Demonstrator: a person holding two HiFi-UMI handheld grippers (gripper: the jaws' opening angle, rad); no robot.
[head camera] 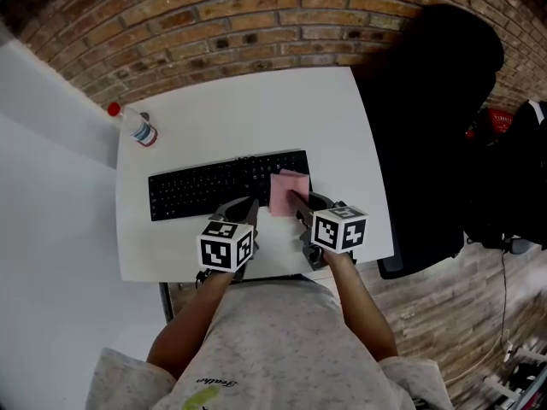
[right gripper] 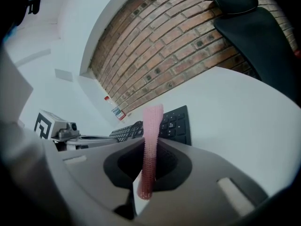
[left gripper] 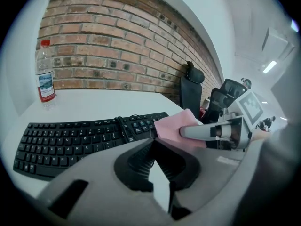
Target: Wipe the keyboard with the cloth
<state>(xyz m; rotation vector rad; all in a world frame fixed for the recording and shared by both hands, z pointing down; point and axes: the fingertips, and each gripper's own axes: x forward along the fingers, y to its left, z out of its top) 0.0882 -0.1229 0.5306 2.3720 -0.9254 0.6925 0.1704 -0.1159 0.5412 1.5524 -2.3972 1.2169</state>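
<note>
Pink cloth (right gripper: 151, 126) pinched in my right hand-held gripper (right gripper: 149, 166) at the right end of the keyboard (head camera: 224, 186).
The head view places the cloth over the right-hand keys on the white tabletop (head camera: 256, 114), with a bottle (head camera: 137, 127) at the far left. Only my right gripper view shows the jaws clamped on the cloth, which stands edge-on between them. My left gripper view shows my left hand-held gripper (left gripper: 154, 161) closed tip to tip on nothing, just near of the keyboard's front edge.
</note>
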